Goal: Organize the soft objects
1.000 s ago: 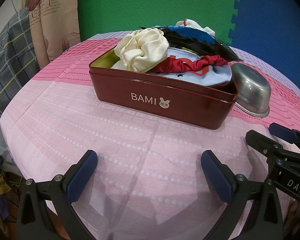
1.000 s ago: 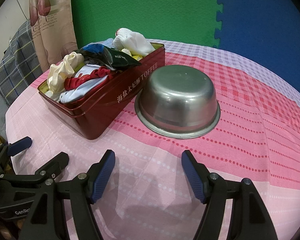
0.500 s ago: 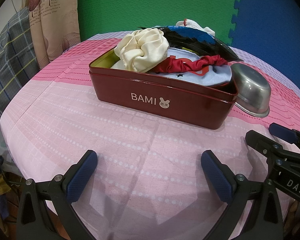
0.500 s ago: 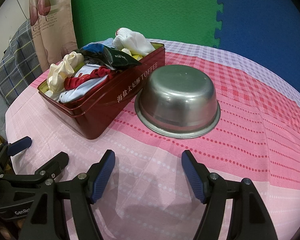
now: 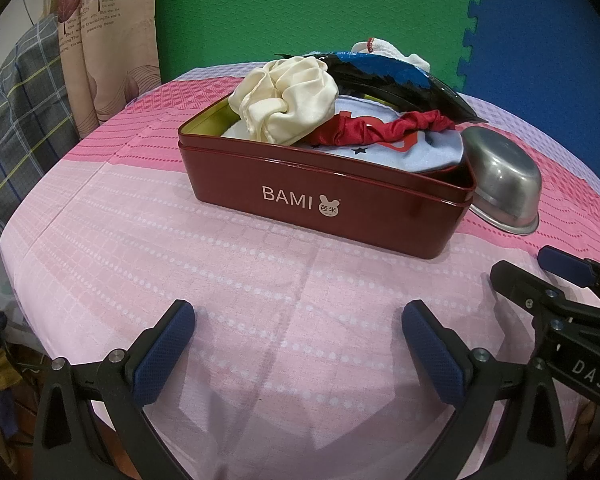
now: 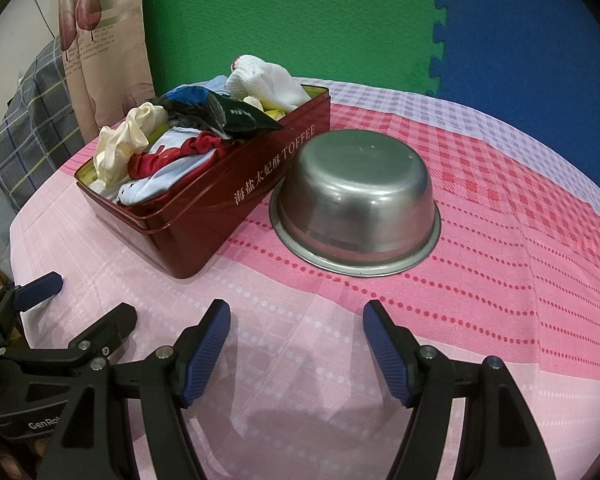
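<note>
A dark red tin (image 5: 320,208) (image 6: 204,216) marked BAMI stands on the pink tablecloth, heaped with soft things: a cream scrunchie (image 5: 288,98) (image 6: 118,146), a red scrunchie (image 5: 384,128) (image 6: 172,158), light blue cloth (image 5: 412,152), a white sock (image 6: 266,84) and a dark blue-black packet (image 5: 392,76) (image 6: 220,114). My left gripper (image 5: 298,348) is open and empty, low over the cloth in front of the tin. My right gripper (image 6: 296,348) is open and empty, in front of the tin and bowl.
An upturned steel bowl (image 6: 356,200) (image 5: 504,184) sits right of the tin, close against it. The right gripper shows at the left wrist view's right edge (image 5: 560,292). The round table edge, a curtain (image 5: 108,40) and plaid cloth (image 5: 16,120) lie left.
</note>
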Demonstrator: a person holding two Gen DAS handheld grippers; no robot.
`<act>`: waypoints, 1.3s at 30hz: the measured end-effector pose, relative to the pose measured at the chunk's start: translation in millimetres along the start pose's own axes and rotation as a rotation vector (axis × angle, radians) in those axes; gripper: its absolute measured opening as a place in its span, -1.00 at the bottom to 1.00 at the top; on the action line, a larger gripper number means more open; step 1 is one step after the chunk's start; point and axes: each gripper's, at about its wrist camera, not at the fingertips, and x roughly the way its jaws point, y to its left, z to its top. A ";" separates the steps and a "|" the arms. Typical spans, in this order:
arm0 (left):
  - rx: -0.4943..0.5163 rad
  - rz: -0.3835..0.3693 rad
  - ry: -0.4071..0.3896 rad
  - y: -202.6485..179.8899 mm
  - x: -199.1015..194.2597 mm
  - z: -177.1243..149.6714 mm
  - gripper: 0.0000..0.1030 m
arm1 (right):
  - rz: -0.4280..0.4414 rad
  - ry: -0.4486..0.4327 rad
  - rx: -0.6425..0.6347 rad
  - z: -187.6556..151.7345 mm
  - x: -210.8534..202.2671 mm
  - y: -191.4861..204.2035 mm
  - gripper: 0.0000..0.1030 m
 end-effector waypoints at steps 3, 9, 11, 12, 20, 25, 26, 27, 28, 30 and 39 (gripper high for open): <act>0.000 0.000 0.000 0.5 0.0 0.1 0.99 | 0.001 0.000 0.000 0.4 0.5 0.7 0.38; 0.000 0.000 0.000 0.0 0.0 0.1 0.99 | -0.002 0.001 -0.002 0.0 0.1 0.0 0.37; 0.000 0.000 0.000 0.1 0.0 0.1 0.99 | -0.002 0.001 -0.003 -0.7 -0.2 -0.5 0.38; 0.000 0.000 0.000 0.0 0.0 0.1 0.99 | -0.002 0.001 -0.004 -0.6 -0.1 -0.4 0.38; 0.000 0.000 0.001 0.1 0.0 0.1 0.99 | -0.004 0.002 -0.006 -1.6 -0.6 0.0 0.38; 0.000 0.000 0.001 -0.3 0.0 0.0 0.99 | -0.004 0.004 -0.008 -1.2 0.3 0.7 0.38; 0.000 0.000 0.001 -0.3 0.0 0.0 0.99 | -0.005 0.003 -0.008 -1.0 0.5 1.1 0.38; 0.000 0.000 0.001 -0.5 -0.1 0.0 0.99 | -0.005 0.004 -0.008 -0.9 0.5 1.2 0.38; 0.000 0.000 0.001 0.2 -0.1 0.2 0.99 | -0.006 0.004 -0.009 -1.2 0.4 0.8 0.38; 0.000 0.000 0.001 -0.4 -0.1 0.0 0.99 | -0.006 0.005 -0.011 -1.2 0.6 -0.3 0.38; 0.000 0.000 0.001 0.1 -0.1 0.1 0.99 | -0.006 0.005 -0.012 -0.5 0.7 1.5 0.38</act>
